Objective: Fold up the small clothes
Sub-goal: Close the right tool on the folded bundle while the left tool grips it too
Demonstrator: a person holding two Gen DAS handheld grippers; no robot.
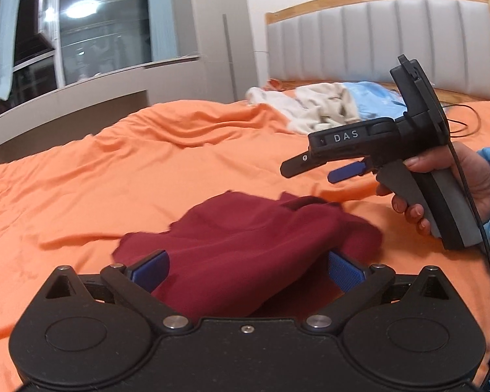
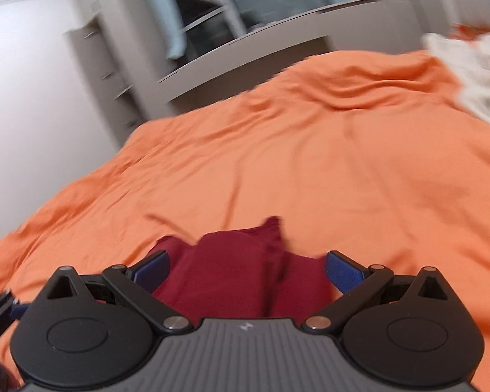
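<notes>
Orange bedspread [image 1: 147, 163], rumpled, covers the bed; far right by the headboard [image 1: 375, 42] lies a heap of cream and blue clothes [image 1: 326, 104], unfolded. Dark red garment [image 1: 245, 245], near centre, bunched and at most partly folded, so most of the folding appears left. Left gripper [image 1: 245, 271] and right gripper [image 2: 246, 271]: jaws spread wide, cloth between them, gripping nothing.

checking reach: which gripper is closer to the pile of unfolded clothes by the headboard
Right. In the left wrist view the right gripper hangs in the air just short of the clothes pile, while the left gripper sits back over the dark red garment.
</notes>
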